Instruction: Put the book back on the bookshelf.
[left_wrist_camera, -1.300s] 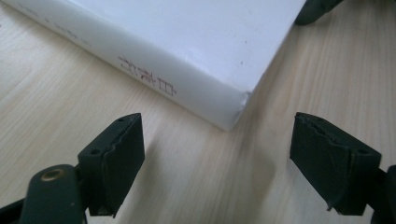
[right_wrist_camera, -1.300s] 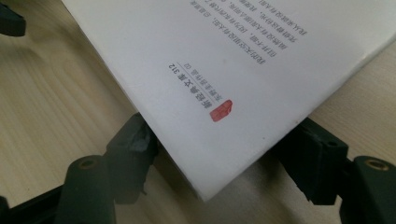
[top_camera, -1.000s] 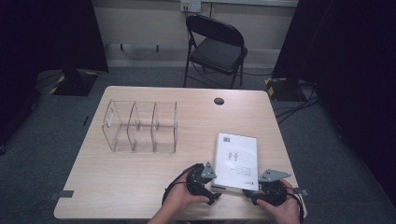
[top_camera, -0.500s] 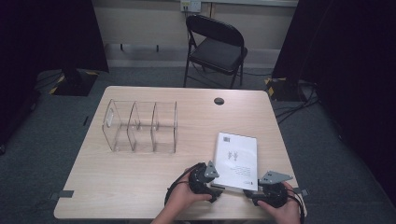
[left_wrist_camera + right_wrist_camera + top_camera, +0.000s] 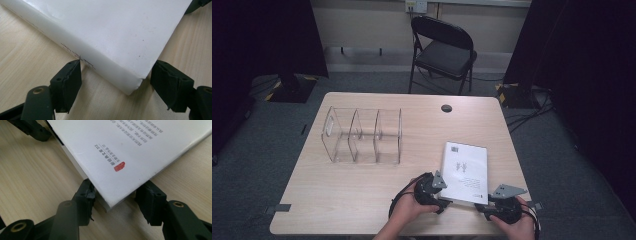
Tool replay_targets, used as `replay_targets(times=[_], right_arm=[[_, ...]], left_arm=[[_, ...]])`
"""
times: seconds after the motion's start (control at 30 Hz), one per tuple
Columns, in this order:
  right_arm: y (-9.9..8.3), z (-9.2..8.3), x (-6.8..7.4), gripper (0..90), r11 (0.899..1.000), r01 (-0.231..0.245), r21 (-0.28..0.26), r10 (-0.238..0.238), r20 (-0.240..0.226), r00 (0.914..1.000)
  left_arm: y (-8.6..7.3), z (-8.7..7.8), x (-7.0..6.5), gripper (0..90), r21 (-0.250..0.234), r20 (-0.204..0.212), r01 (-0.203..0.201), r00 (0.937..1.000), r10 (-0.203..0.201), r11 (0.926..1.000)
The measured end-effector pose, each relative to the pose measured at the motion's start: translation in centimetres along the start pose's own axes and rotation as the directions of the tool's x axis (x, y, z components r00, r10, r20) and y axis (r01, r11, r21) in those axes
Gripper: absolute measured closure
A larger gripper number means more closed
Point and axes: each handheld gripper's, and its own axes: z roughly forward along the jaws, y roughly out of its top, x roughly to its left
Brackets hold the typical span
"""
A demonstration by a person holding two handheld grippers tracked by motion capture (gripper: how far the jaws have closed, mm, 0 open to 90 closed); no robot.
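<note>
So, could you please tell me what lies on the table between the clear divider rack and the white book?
Nothing: in the high view, bare wooden table separates the clear divider rack from the white book.

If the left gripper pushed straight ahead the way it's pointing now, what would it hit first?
Most likely the white book: its near corner already sits between the jaws of the left gripper, which have just been closing. No firm grip shows yet.

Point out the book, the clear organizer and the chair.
Book (image 5: 464, 172): high view, middle of its white cover.
Organizer (image 5: 362, 135): high view, a clear divider wall of its middle compartment.
Chair (image 5: 444, 57): high view, its dark seat.
</note>
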Motion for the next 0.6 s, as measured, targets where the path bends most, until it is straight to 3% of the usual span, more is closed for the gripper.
replay_targets(times=[0.6], right_arm=[[0.33, -0.57, -0.06, 54.3, 1.000, 0.001, -0.029, -0.001, -0.008, 1.0000]], left_arm=[[0.12, 0.07, 0.03, 22.3, 0.003, 0.016, 0.005, 0.9999, -0.005, 1.0000]])
